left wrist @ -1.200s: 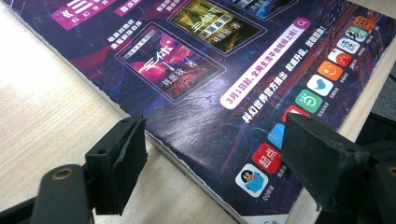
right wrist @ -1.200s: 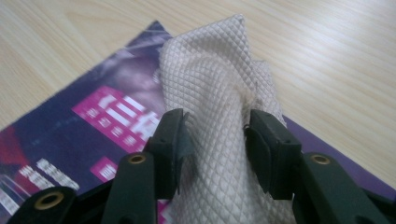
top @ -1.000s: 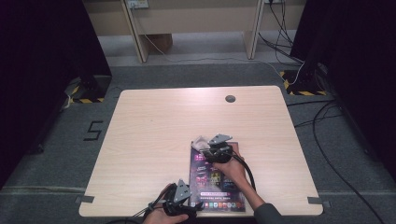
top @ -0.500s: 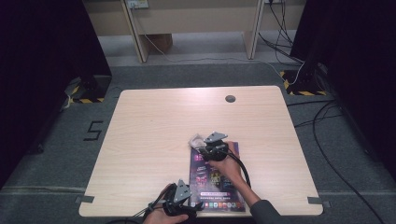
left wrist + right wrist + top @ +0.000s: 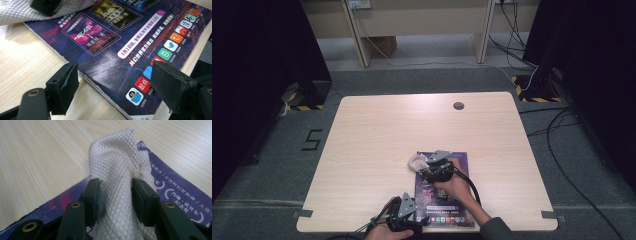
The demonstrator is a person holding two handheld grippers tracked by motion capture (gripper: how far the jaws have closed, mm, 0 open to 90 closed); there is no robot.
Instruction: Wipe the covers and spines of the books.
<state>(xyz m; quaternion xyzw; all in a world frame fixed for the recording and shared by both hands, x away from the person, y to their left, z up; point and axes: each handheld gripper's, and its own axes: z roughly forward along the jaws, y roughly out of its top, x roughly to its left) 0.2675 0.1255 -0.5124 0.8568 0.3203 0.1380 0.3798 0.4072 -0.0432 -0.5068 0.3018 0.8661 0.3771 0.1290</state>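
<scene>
A book with a dark purple cover lies near the table's front edge. My right gripper is at the book's far left corner, shut on a bunched white quilted cloth. In the right gripper view the cloth bulges up between the jaws of that gripper, which have just closed a little further on it, with the cover underneath. My left gripper stays at the book's near left corner. In its own view the left gripper is open, one jaw over the wood, the other over the cover.
The light wooden table stretches away to the left and back. A dark round grommet sits near its far edge. Cables trail over the grey floor at the right. The book's near end lies close to the table's front edge.
My right gripper has shifted slightly left and nearer with the cloth along the book's far end. The left gripper and the book have stayed put.
</scene>
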